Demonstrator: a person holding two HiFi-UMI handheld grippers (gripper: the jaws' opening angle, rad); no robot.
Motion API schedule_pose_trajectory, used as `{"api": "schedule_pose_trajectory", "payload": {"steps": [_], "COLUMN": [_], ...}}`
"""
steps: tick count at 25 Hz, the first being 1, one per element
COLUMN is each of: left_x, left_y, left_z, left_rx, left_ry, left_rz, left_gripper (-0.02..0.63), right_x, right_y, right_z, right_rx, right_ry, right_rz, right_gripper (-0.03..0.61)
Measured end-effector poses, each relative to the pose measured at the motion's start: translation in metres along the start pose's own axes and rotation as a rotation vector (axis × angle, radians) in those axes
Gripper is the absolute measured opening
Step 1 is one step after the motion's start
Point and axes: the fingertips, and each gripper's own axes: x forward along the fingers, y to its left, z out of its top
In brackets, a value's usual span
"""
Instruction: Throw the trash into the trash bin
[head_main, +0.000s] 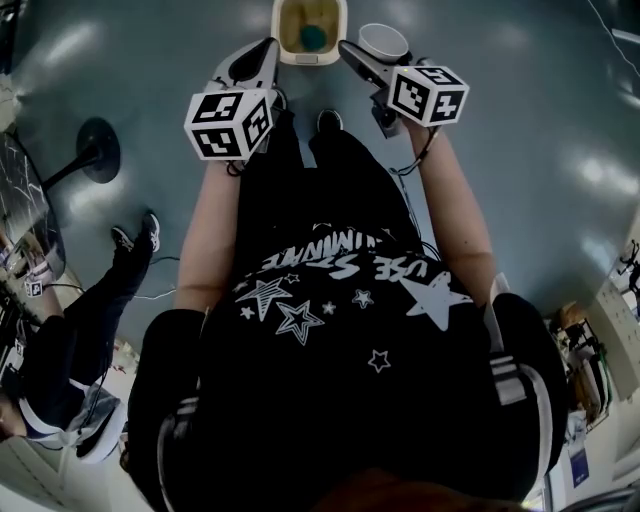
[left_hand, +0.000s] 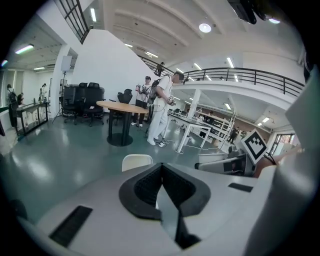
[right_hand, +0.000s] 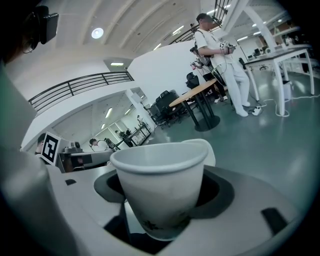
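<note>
A white trash bin (head_main: 310, 55) stands on the grey-green floor straight ahead of my feet, with something teal lying inside it. My right gripper (head_main: 362, 52) is shut on a white paper cup (head_main: 383, 42), held upright just right of the bin. In the right gripper view the cup (right_hand: 162, 190) fills the space between the dark pads, and the bin's rim (right_hand: 209, 148) shows behind it. My left gripper (head_main: 262, 50) hangs just left of the bin. Its black pads (left_hand: 145, 187) meet with nothing between them, and the bin's rim (left_hand: 136, 161) shows beyond.
A person in black (head_main: 85, 320) stands at my left, near a round black stand base (head_main: 98, 150). Ahead are a round wooden table (left_hand: 120, 106), people in white (left_hand: 162, 110), and desks (left_hand: 200, 130). Shelving (head_main: 600, 340) lines the right side.
</note>
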Motion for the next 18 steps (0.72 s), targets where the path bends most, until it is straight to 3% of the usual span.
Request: {"api": "schedule_pose_trajectory", "payload": {"steps": [5,12,18], "left_x": [0.02,0.06,0.088], "left_y": [0.011,0.074,0.092], "left_z": [-0.013,-0.03,-0.05], "left_rx": [0.001,-0.021,-0.015], "left_ry": [0.027,0.054,0.106], "left_rz": [-0.027,-0.044,-0.089], "left_gripper": [0.011,0.012,0.012], "right_x": [0.011,0.08,0.114], "right_y": [-0.007,-0.015,-0.029], "right_z": [-0.003,-0.007,-0.012], "right_rx": [-0.007,0.051,0.068], "right_ry": [0.002,0.003,-0.003], "right_rz": [-0.05,-0.088,-0.119], "right_gripper": [0.33,0.33,0.33]}}
